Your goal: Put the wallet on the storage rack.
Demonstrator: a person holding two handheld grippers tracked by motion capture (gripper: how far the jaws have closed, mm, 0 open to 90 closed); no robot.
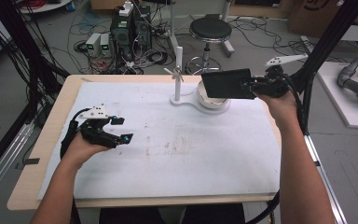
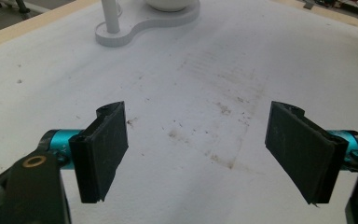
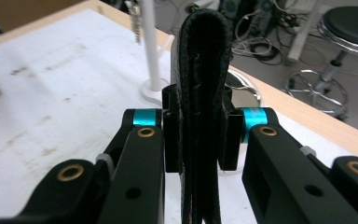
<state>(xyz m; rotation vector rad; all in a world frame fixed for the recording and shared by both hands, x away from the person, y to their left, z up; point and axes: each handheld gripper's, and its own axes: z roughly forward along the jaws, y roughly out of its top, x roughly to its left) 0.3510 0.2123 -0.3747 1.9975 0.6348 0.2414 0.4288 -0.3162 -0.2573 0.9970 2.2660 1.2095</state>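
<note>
High view first: we are holding the right gripper [image 1: 254, 87] near the tabletop's [image 1: 177, 158] far right corner, its jaws clamping a flat black leather pouch [image 1: 227, 83] above the white bowl [image 1: 213, 103], which is sitting on a white stand base [image 1: 186, 102] by the far edge. Right gripper view is showing us the pouch [image 3: 201, 70] edge-on, squeezed upright between the pads. We are resting the left gripper [image 1: 121, 129] over the tabletop's left side, and the left gripper view is showing its jaws spread wide with nothing between the pads [image 2: 103, 149], only stained white surface [image 2: 205, 116].
</note>
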